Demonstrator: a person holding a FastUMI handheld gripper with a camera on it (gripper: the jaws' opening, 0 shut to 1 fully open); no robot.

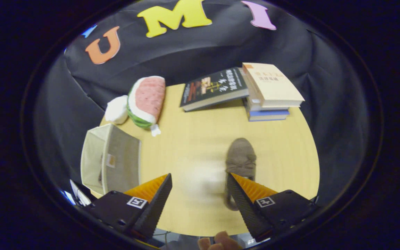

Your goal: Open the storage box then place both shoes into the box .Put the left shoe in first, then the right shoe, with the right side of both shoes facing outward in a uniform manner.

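The shoe (240, 160) lies on the table (193, 139), toe pointing away, its heel end tucked behind the right finger (245, 205); only 1 shoe can be made out on the tabletop. The gripper (199, 180) hovers with its 2 fingers spread wide, nothing between them but bare wood. Off past the left finger (153, 205) stands the box (111, 161), its lid open; something dark shows inside, too hidden to tell. Beyond the box lies a watermelon plush (146, 100) touching a white plush (116, 109). Far across, a dark book (214, 88) leans against a stack of books (271, 92).
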